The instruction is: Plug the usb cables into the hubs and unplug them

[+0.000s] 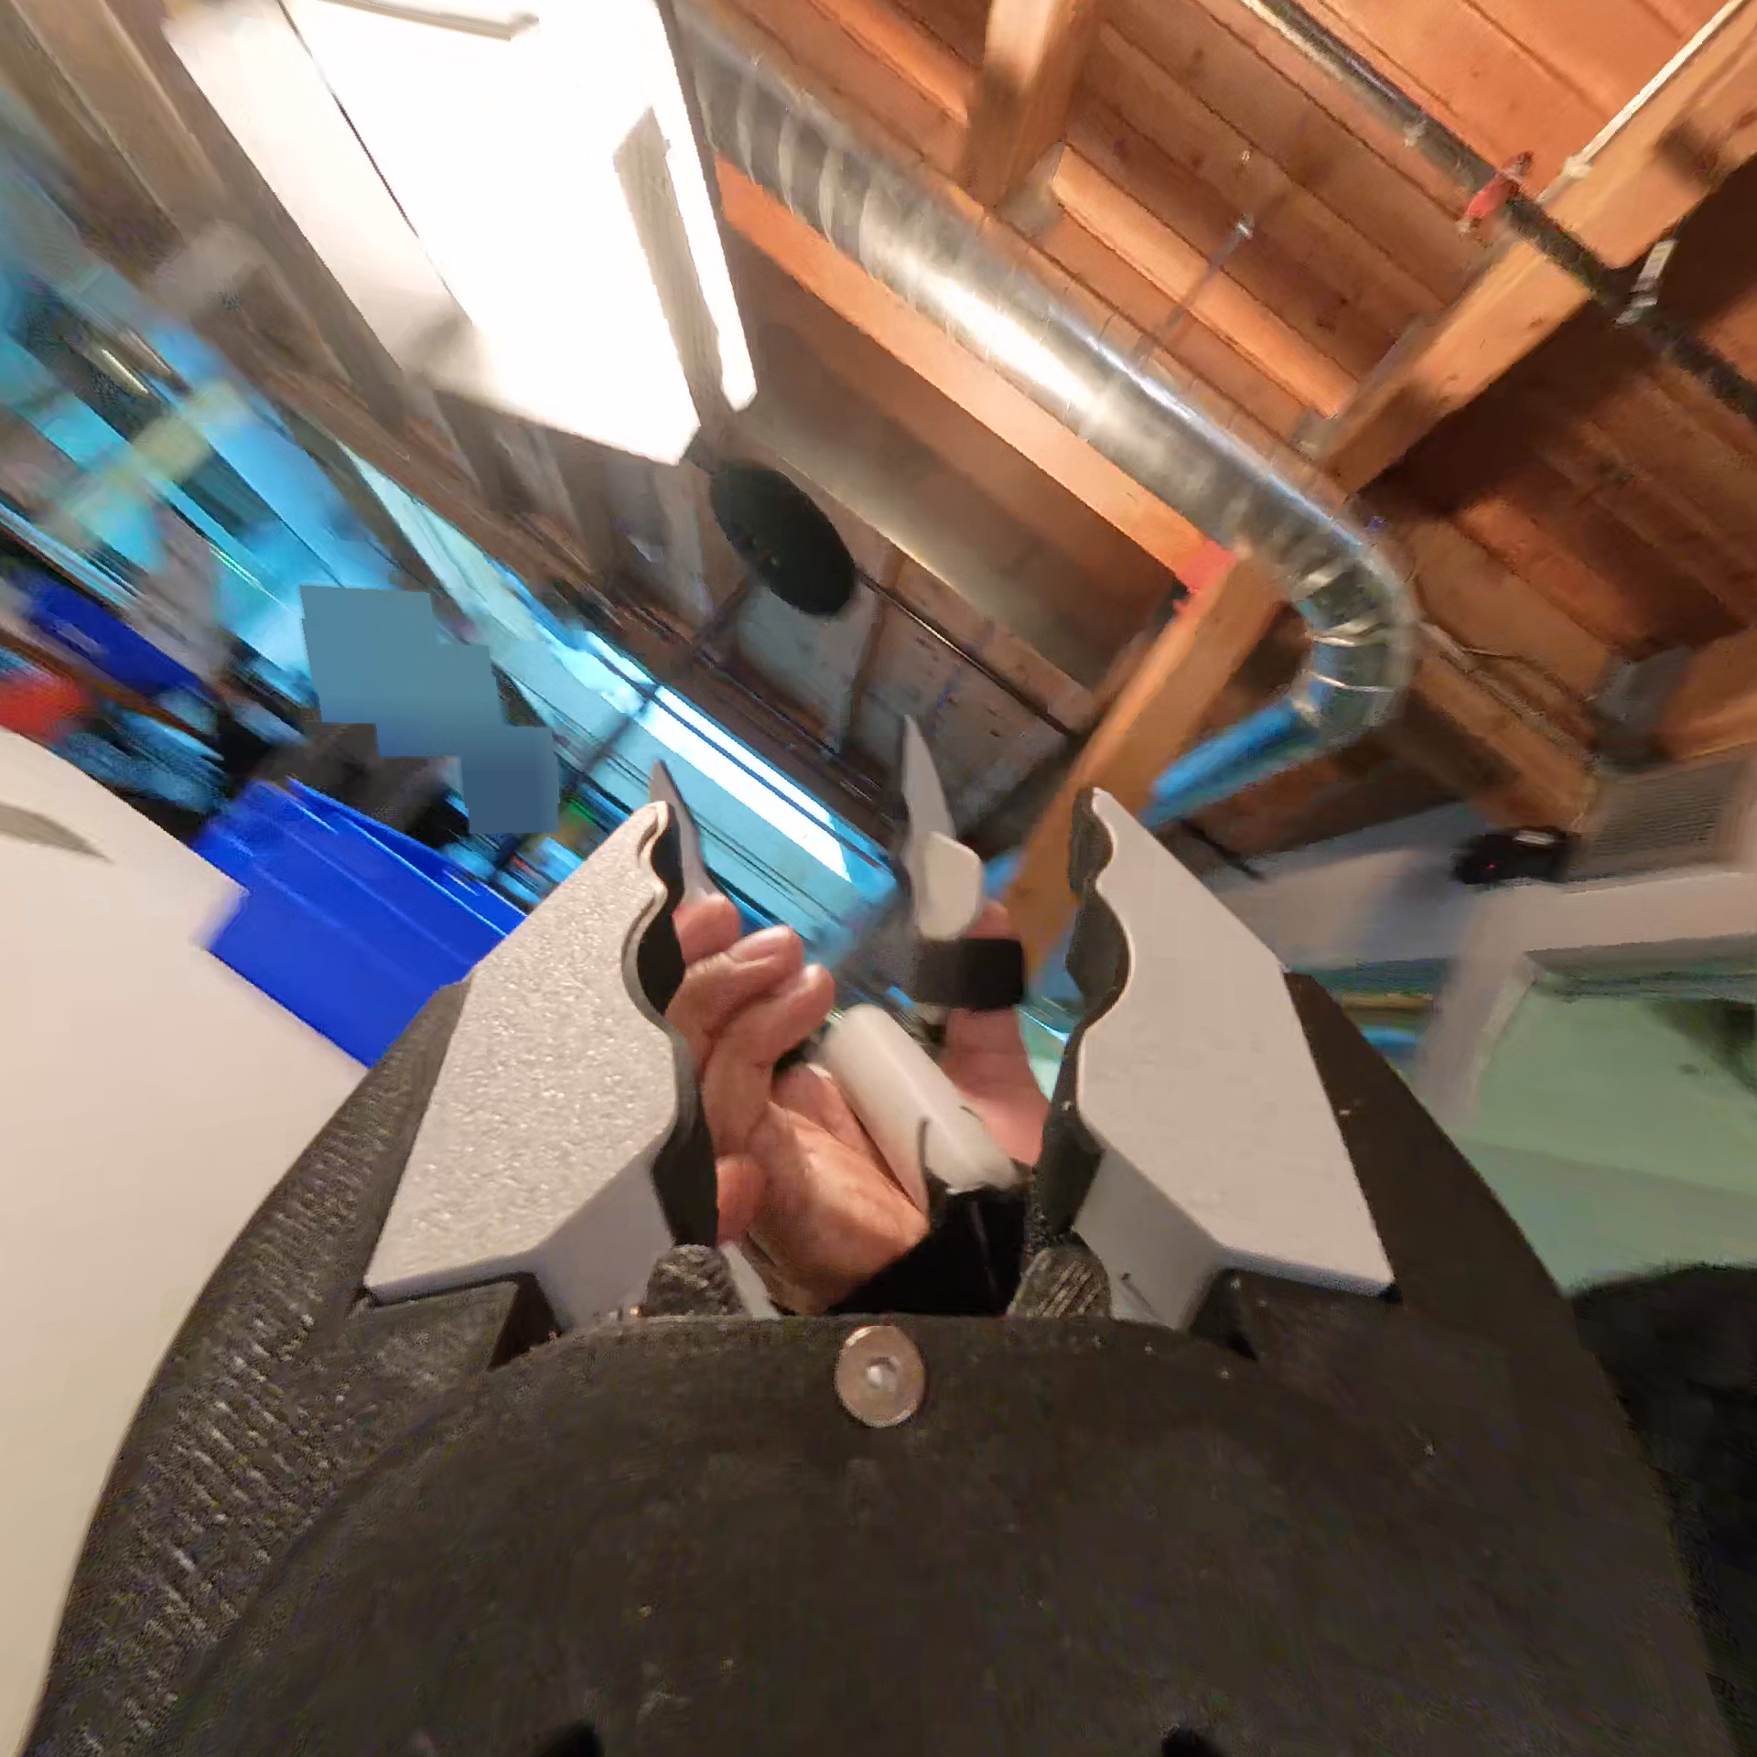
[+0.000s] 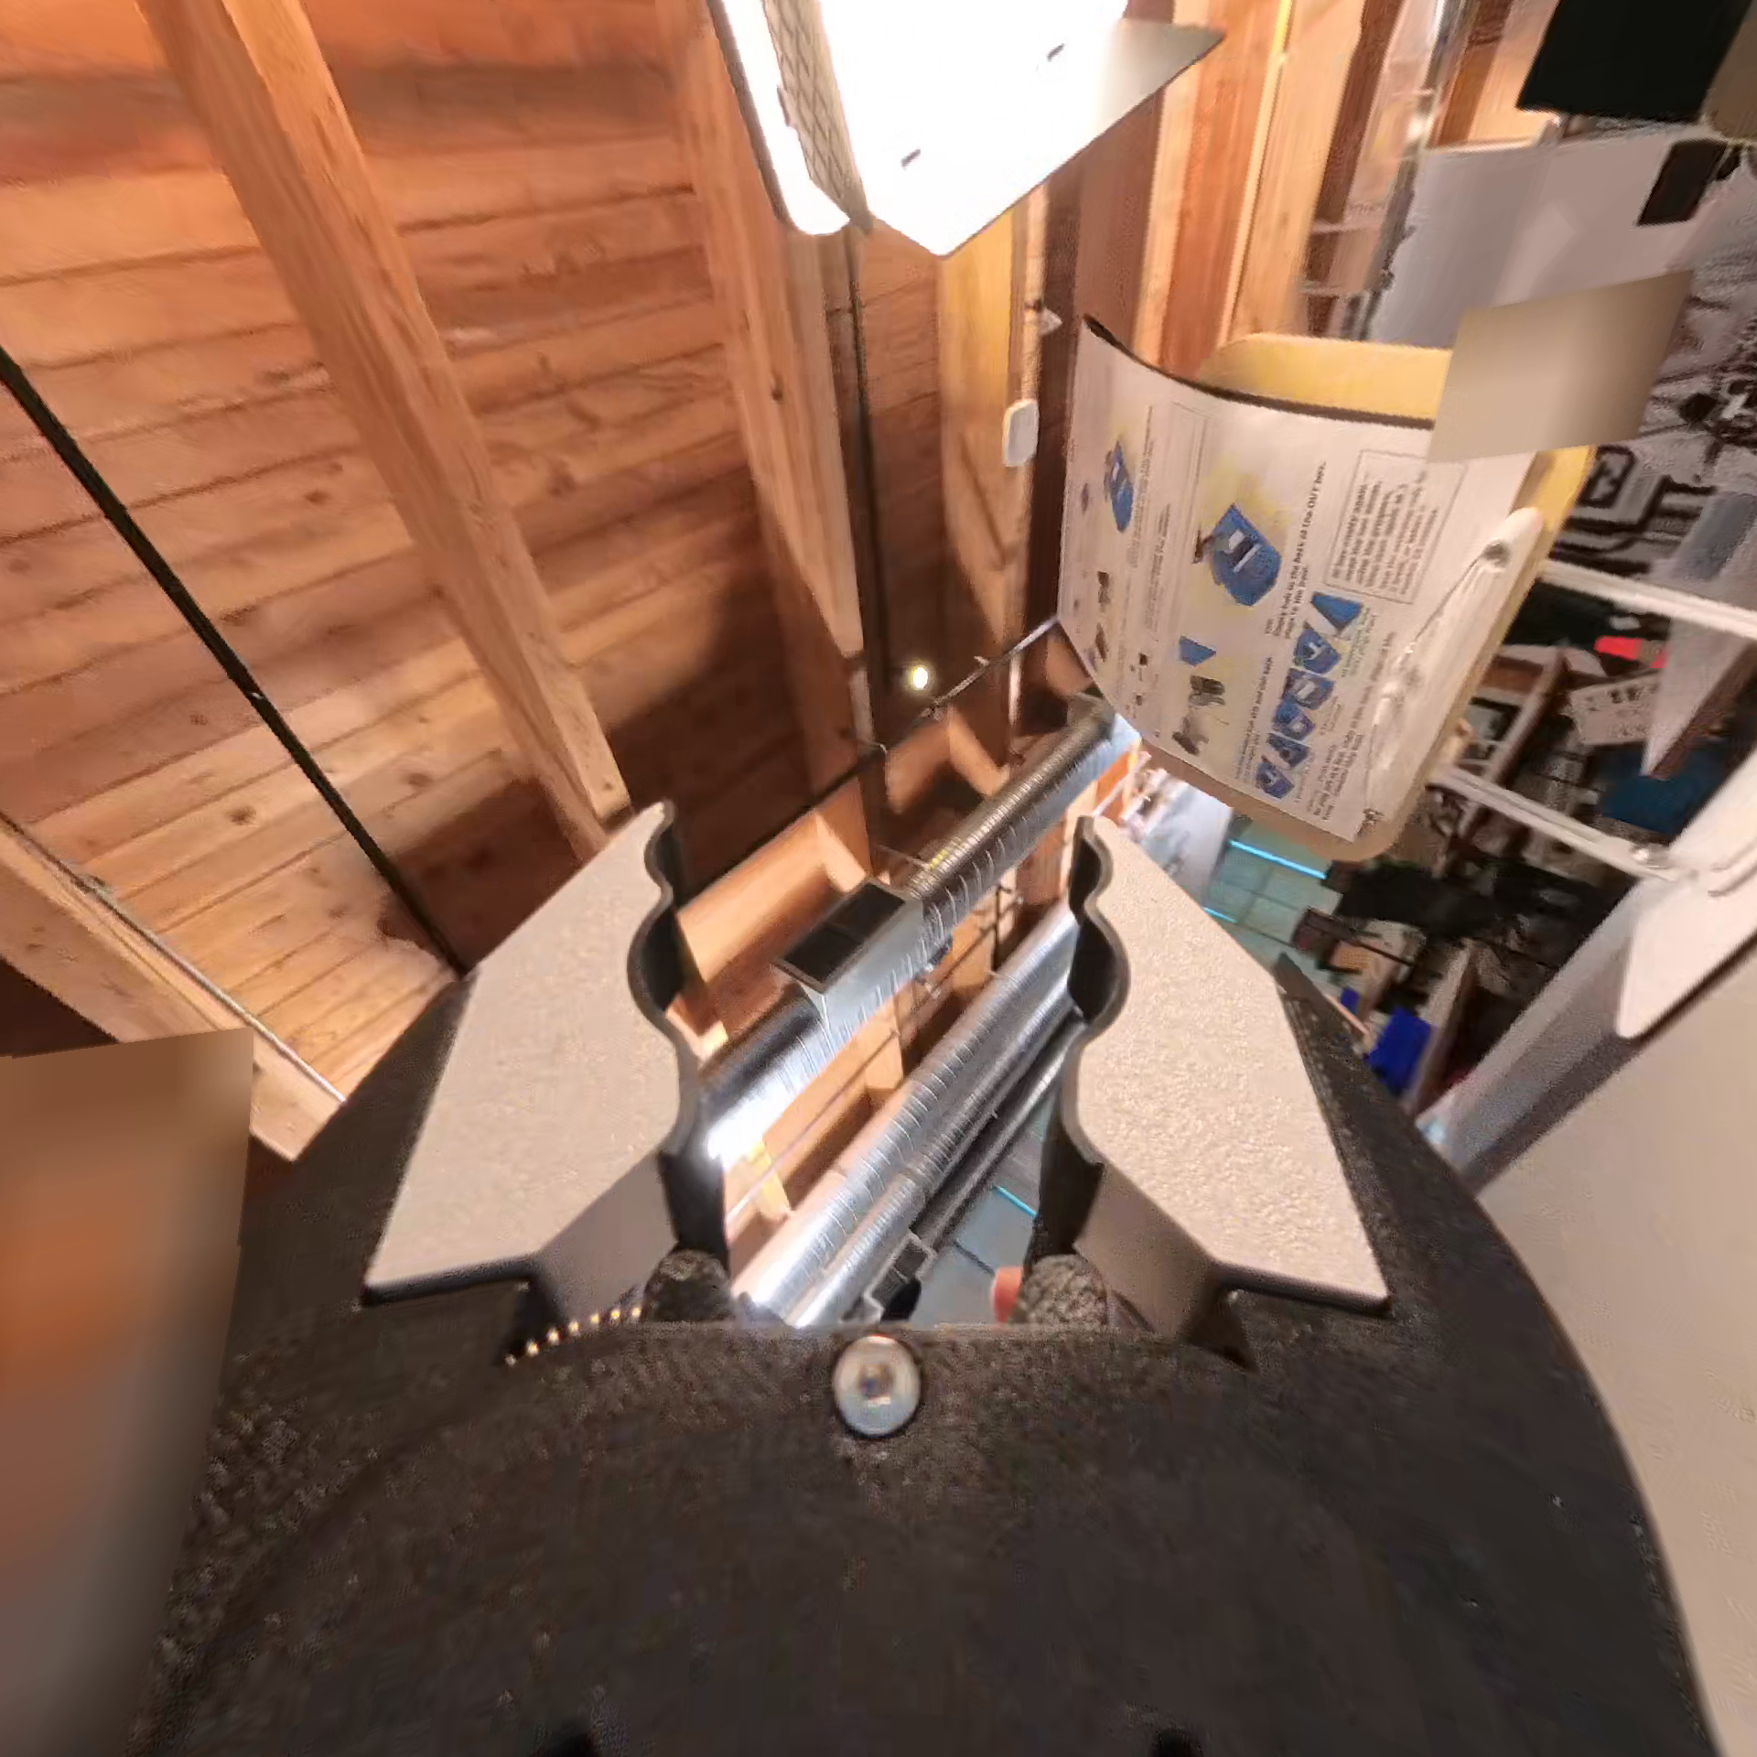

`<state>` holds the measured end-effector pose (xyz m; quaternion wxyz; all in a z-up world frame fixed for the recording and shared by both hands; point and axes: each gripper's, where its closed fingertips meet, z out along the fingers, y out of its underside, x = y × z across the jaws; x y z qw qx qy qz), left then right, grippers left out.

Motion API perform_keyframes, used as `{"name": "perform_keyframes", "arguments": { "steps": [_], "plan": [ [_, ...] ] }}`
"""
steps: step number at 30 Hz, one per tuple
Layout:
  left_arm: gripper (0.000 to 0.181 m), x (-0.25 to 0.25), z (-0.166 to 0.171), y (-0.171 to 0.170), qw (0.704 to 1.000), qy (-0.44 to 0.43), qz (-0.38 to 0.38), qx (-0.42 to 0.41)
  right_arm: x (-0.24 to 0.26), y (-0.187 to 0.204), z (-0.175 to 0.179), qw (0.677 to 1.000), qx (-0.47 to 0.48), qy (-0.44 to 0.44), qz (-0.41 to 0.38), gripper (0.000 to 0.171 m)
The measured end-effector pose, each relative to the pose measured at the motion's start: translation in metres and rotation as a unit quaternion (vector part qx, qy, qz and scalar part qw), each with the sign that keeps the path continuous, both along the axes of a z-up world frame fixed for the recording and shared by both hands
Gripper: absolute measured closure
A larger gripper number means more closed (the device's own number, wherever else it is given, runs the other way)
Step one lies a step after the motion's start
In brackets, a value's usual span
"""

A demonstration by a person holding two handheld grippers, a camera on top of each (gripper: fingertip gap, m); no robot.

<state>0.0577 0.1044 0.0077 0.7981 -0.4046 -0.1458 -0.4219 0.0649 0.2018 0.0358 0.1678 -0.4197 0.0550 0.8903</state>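
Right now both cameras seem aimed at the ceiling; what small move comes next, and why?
Probably tilt both claws down toward the work surface. The left claw stands open, framing only a hand on the other gripper, with a metal duct beyond. The right claw is open too, facing wooden beams. Neither view shows a cable or hub.

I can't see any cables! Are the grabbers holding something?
No. The left hand-held gripper and the right hand-held gripper both stand open and empty, pointing up at the wooden ceiling.
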Motion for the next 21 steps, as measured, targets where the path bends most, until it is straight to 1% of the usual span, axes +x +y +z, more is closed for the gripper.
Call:
{"name": "perform_keyframes", "arguments": {
  "steps": [1, 2, 3, 4, 6, 7, 8, 10, 11, 14, 16, 18, 21],
  "plan": [
    [0.096, -0.01, 0.001, -0.007, 0.999, 0.0, 0.051, 0.009, 0.001, 0.0, -0.001, 1.0, -0.007, 0.007, -0.016, 0.09],
    [0.097, -0.013, 0.005, -0.015, 0.997, -0.002, 0.071, 0.023, 0.001, 0.0, 0.0, 0.999, -0.013, 0.015, -0.028, 0.09],
    [0.096, -0.008, 0.009, -0.021, 0.997, 0.008, 0.071, 0.033, -0.001, -0.004, 0.002, 0.999, -0.012, 0.019, -0.025, 0.09],
    [0.096, -0.001, 0.012, -0.026, 0.995, 0.035, 0.086, 0.036, -0.004, -0.009, 0.004, 1.0, -0.007, 0.023, -0.017, 0.089],
    [0.097, 0.006, 0.02, -0.039, 0.982, 0.084, 0.157, 0.055, -0.005, -0.017, 0.009, 0.999, 0.0, 0.033, -0.008, 0.089],
    [0.097, 0.009, 0.023, -0.045, 0.977, 0.094, 0.179, 0.069, -0.005, -0.019, 0.011, 0.999, 0.006, 0.033, -0.011, 0.089],
    [0.097, 0.013, 0.026, -0.051, 0.974, 0.097, 0.185, 0.084, -0.004, -0.019, 0.013, 0.999, 0.015, 0.032, -0.019, 0.089],
    [0.096, 0.022, 0.031, -0.057, 0.975, 0.098, 0.169, 0.104, -0.004, -0.021, 0.014, 0.999, 0.036, 0.021, -0.031, 0.09],
    [0.096, 0.026, 0.03, -0.054, 0.975, 0.107, 0.17, 0.1, -0.006, -0.025, 0.015, 0.999, 0.044, 0.022, -0.024, 0.09],
    [0.094, 0.028, 0.027, -0.045, 0.973, 0.128, 0.181, 0.065, -0.01, -0.04, 0.015, 0.996, 0.083, 0.017, -0.009, 0.091],
    [0.094, 0.024, 0.021, -0.038, 0.976, 0.122, 0.178, 0.037, -0.004, -0.042, 0.021, 0.994, 0.105, 0.036, -0.018, 0.097],
    [0.094, 0.023, 0.012, -0.03, 0.986, 0.091, 0.141, 0.02, 0.004, -0.042, 0.031, 0.99, 0.128, 0.052, -0.036, 0.103],
    [0.094, 0.029, 0.007, -0.023, 0.999, 0.019, 0.039, 0.026, 0.012, -0.051, 0.041, 0.988, 0.137, 0.066, -0.029, 0.109]
  ]
}}
